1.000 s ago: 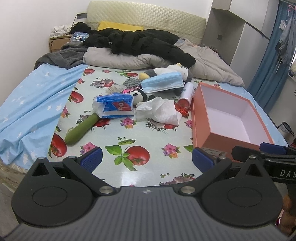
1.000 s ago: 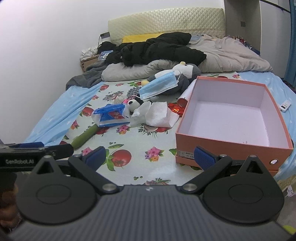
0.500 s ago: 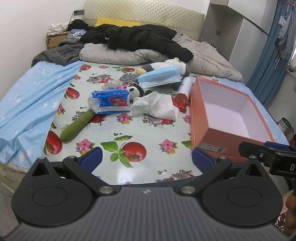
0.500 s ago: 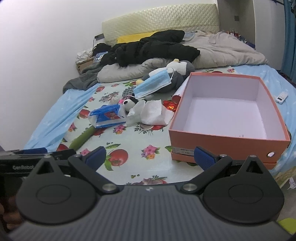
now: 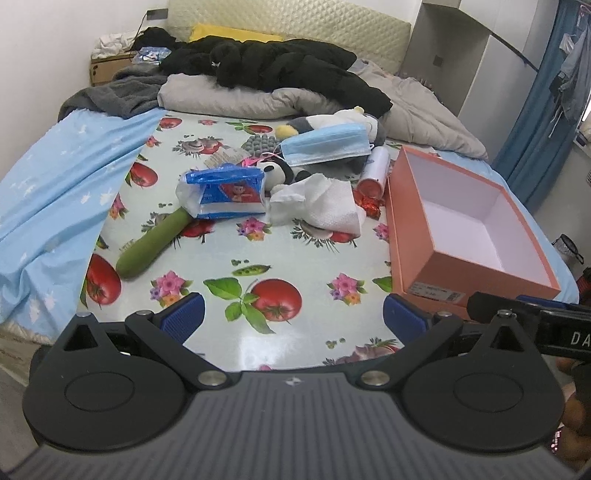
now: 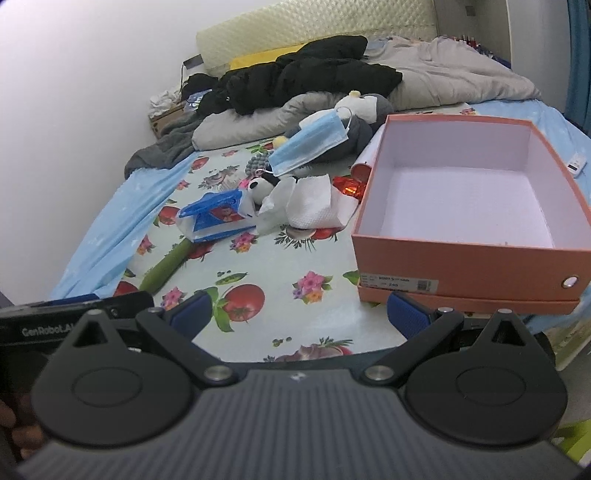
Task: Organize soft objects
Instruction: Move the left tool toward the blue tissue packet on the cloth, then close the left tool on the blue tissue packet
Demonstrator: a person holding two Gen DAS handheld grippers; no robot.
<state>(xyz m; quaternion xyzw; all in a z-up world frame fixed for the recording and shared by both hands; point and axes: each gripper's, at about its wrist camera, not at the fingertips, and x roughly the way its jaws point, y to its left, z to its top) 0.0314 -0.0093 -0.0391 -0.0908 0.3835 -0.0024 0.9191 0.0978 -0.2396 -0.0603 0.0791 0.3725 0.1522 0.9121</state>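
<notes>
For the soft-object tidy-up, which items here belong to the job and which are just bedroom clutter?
Job items: orange box, face mask, white cloth, panda plush, penguin plush, tissue pack, green plush stick.

Lying about: black jacket, grey duvet, yellow pillow, remote.

Black tool (image 5: 291, 317) — blue ribbed pads (image 5: 183, 317), silver screws.

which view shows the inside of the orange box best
The right wrist view: the orange box faces it squarely, with the whole bare floor visible. The left wrist view shows the box obliquely at its right edge.
</notes>
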